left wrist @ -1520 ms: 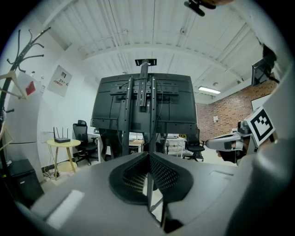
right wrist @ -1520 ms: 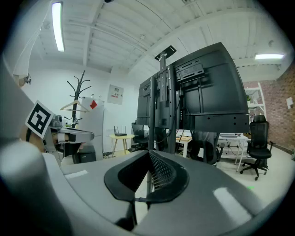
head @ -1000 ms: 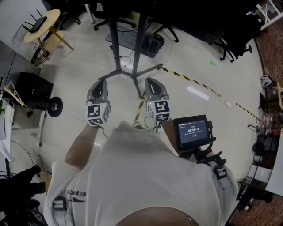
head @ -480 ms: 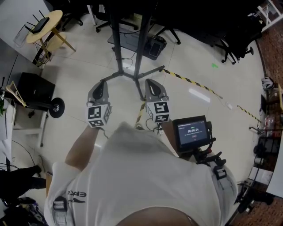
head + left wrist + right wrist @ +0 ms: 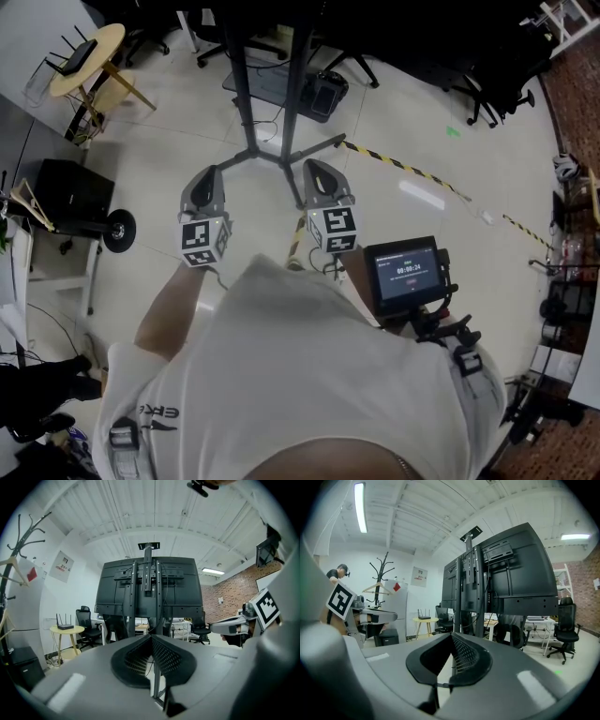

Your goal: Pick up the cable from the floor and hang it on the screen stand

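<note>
Standing before the stand (image 5: 248,103), a person in a white shirt (image 5: 300,375) holds both tools out toward its base, above the floor (image 5: 169,150). The left hand-held gripper (image 5: 207,178) is clenched on nothing: in its own view the ribbed pads (image 5: 166,658) meet at the tip, with the stand's posts rising straight beyond them. The right hand-held gripper (image 5: 317,171) is clenched and empty too, its pads (image 5: 466,656) pressed together. In the head view the left one shows over the end of the stand's left leg, and the right one shows just beside the leg that points toward the person.

A yellow-and-black striped cable (image 5: 398,167) lies on the floor, running from the stand's right leg away to the right. Another stretch shows on the person's side of the base, below the right tool. I cannot tell for sure whether it is cable or floor tape. Neither tool touches it.

The screen (image 5: 112,585) sits high on the stand, its back toward the tools. A black box (image 5: 323,94) rests on the floor behind the base. A round tabletop (image 5: 89,52) with a router (image 5: 80,52) stands well left of the stand
</note>
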A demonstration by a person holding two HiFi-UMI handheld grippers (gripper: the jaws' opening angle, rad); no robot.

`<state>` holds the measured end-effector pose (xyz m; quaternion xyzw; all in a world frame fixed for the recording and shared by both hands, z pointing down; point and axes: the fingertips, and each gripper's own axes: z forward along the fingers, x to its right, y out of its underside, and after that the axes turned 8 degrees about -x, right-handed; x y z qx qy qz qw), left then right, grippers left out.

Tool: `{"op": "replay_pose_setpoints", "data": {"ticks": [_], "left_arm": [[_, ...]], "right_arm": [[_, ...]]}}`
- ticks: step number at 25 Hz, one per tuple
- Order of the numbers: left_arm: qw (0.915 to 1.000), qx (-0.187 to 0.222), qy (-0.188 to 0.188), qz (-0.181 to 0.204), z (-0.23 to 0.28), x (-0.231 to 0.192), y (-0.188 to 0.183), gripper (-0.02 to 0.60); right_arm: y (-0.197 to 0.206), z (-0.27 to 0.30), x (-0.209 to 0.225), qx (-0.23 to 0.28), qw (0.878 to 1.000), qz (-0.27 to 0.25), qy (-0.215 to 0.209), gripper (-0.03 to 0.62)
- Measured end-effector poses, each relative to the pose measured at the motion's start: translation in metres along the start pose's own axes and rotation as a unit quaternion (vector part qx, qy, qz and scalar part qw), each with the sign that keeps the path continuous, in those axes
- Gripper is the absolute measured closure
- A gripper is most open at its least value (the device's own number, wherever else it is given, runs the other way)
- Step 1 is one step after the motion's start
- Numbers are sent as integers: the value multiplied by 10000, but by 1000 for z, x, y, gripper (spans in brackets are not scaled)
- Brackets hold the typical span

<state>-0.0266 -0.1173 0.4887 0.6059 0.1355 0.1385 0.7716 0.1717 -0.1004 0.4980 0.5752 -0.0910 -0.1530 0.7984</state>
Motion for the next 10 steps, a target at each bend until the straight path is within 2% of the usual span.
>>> {"op": "replay_pose_setpoints", "data": {"ticks": [10], "left_arm": [[10000,11,-23,39,4,2,-2,578]], "right_arm": [[-3,3,6,32,10000,4,7,583]]}}
